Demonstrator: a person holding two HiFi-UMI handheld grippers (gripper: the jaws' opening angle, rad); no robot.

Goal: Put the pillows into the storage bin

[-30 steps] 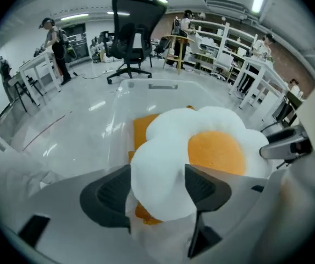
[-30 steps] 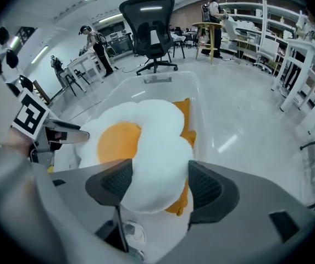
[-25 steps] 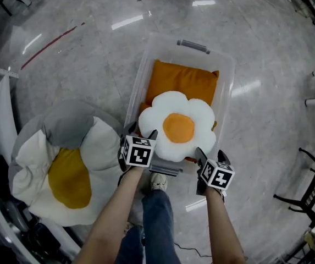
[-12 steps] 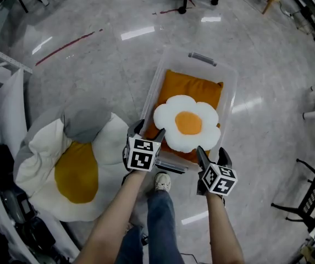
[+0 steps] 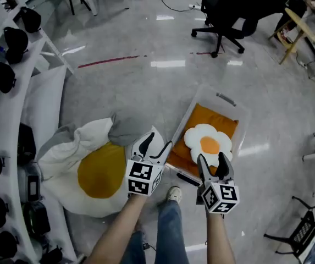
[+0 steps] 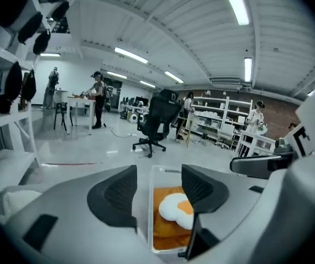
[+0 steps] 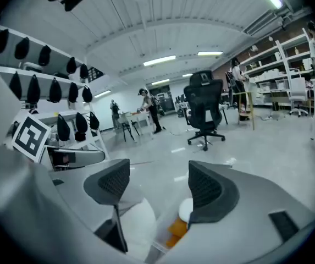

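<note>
A clear storage bin (image 5: 235, 110) stands on the floor with an orange pillow (image 5: 217, 120) in it. A white flower pillow with an orange centre (image 5: 208, 146) lies on top of that. Left of the bin lies a large fried-egg pillow (image 5: 99, 172), beside a grey one (image 5: 128, 128). My left gripper (image 5: 156, 146) hangs above the gap between egg pillow and bin. My right gripper (image 5: 214, 164) hovers over the bin's near end. Both sets of jaws are closing with nothing between them. The left gripper view shows the bin (image 6: 149, 202) and the flower pillow (image 6: 173, 207) past its jaws.
A white rack with black helmets (image 5: 9, 43) runs along the left, with a white cushion (image 5: 42, 109) leaning on it. A black office chair (image 5: 223, 10) stands beyond the bin. A red line (image 5: 108, 61) marks the floor. The person's shoe (image 5: 173, 194) is near the bin.
Both grippers have drawn up and back from the flower pillow, which stays in the bin. The head view has swung up, so the bin looks smaller and sits further right.
</note>
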